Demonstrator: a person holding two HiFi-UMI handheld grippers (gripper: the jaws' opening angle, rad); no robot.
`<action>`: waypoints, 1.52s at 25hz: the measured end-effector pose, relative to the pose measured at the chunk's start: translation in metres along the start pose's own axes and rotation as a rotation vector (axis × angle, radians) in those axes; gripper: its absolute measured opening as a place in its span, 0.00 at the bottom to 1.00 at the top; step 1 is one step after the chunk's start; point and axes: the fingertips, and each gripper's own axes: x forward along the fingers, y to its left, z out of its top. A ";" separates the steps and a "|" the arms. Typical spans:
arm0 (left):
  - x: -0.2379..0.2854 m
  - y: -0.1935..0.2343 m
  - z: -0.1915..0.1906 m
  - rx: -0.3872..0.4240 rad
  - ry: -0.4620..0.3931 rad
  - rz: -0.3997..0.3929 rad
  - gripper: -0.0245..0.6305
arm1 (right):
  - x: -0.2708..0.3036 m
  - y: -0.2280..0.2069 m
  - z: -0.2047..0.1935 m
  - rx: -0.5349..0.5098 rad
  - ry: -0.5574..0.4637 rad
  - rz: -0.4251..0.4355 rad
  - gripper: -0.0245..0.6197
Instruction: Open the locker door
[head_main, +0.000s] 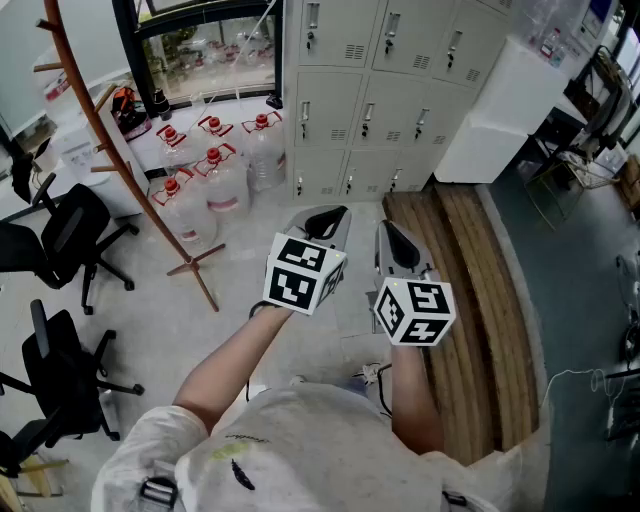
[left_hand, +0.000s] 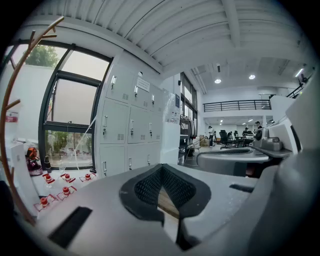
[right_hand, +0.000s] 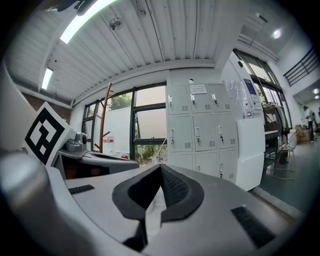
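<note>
Now | left gripper (head_main: 327, 218): ribbed black jaws together | right gripper (head_main: 398, 240): jaws together | grey metal lockers (head_main: 385, 112) shut

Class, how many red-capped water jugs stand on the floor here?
5. Back row: left jug, middle jug, right jug. In front: fourth jug, then nearest jug. More may be hidden.

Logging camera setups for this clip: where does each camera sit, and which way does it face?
Head view: on the person's head, looking steeply down at both forearms, left gripper and right gripper.
Left gripper view: on the left gripper, facing the lockers past its shut jaws.
Right gripper view: on the right gripper, facing the lockers; jaws shut.
Shared: lockers in all three.
</note>
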 end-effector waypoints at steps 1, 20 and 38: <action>-0.001 0.000 -0.002 -0.001 0.001 0.000 0.05 | 0.000 0.001 -0.001 0.001 0.002 0.001 0.04; 0.015 0.018 -0.006 -0.027 0.025 -0.011 0.05 | 0.016 -0.013 -0.005 0.035 0.006 -0.021 0.04; 0.145 0.017 0.021 -0.001 0.035 0.017 0.05 | 0.089 -0.121 -0.001 0.052 -0.003 0.015 0.04</action>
